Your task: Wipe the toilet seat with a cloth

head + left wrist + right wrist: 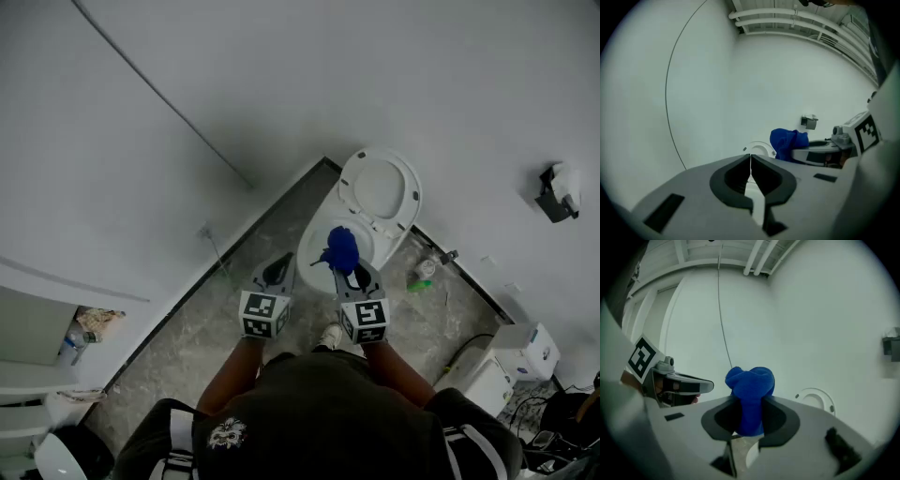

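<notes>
A white toilet [330,246] stands in the corner with its lid and seat [380,190] raised against the wall. My right gripper [349,272] is shut on a bunched blue cloth [342,247], held in the air over the front of the bowl. In the right gripper view the cloth [750,397] bulges up between the pressed jaws of that gripper [749,420]. My left gripper [278,273] hangs beside it at the left, shut with nothing in it. In the left gripper view its jaws [750,169] meet tip to tip, and the cloth [787,143] shows at the right.
A paper holder [557,191] hangs on the right wall. A green bottle [422,277] lies on the marble floor by the toilet's base. White appliances [511,361] stand at the lower right. A shelf with clutter [80,333] is at the left.
</notes>
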